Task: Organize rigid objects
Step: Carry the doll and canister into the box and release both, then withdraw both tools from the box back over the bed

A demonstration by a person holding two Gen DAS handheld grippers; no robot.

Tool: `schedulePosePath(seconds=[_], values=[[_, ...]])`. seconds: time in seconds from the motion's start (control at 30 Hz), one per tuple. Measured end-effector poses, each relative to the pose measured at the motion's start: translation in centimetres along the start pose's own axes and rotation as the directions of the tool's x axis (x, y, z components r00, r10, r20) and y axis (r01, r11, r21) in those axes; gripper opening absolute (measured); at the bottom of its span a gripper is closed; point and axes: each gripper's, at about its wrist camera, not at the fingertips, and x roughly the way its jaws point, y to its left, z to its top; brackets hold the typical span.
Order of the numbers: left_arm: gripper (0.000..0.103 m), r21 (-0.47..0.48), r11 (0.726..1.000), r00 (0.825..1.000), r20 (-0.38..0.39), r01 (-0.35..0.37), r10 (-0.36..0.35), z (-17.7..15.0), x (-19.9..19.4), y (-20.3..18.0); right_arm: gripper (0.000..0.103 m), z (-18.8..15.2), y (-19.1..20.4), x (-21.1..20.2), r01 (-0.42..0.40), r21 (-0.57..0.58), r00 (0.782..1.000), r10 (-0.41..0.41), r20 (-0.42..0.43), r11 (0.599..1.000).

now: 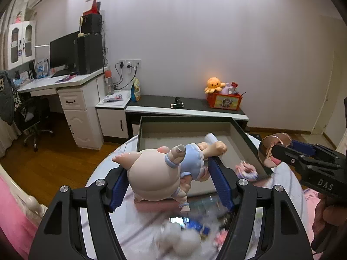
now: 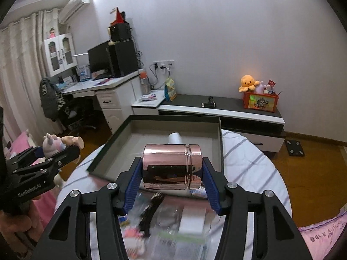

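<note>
Jaws of the left gripper (image 1: 171, 178) squeeze a smooth plastic doll (image 1: 160, 173); jaws of the right gripper (image 2: 172, 178) squeeze a shiny pink round can (image 2: 171, 165) above the flat grey box (image 2: 121, 138).

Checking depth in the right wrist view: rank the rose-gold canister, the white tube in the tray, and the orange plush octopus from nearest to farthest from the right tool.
1. Rose-gold canister, clamped in the right tool.
2. White tube, in the tray just beyond.
3. Orange plush octopus, far right on the low cabinet by the wall.
</note>
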Motion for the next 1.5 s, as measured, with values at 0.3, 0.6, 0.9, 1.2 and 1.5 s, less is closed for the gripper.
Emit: schedulePosePath(seconds=[0.3, 0.6, 0.9, 1.2, 1.5], values=[[0.071, -0.001, 1.000, 0.992, -0.121, -0.021, 0.021, 1.0, 9.1, -0.5, 0.055, 0.4, -2.1, 8.7, 0.031, 0.033, 0.986, -0.026, -0.163, 0.999], [0.102, -0.003, 0.998, 0.991, -0.120, -0.065, 0.064, 0.8, 10.2, -0.7, 0.086, -0.1, -2.5, 8.9, 0.048, 0.044, 0.985, -0.040, -0.167, 0.998], [0.103, -0.005, 0.996, 0.995, -0.040, -0.091, 0.090, 0.9, 4.5, 0.0, 0.103, -0.4, -2.3, 4.5, 0.066, 0.090, 0.994, -0.057, -0.096, 0.994], [0.103, -0.010, 0.996, 0.996, 0.030, -0.089, 0.089, -1.1, -3.2, -0.1, 0.103, -2.5, -1.0, -3.4, 0.047, 0.118, 0.999, -0.049, 0.016, 0.992], [0.103, -0.044, 0.994, 0.990, 0.102, -0.098, 0.102, -3.4, -10.1, -0.5, 0.103, -5.8, 0.7, -10.9, 0.091, 0.122, 0.987, -0.106, 0.119, 0.988]])
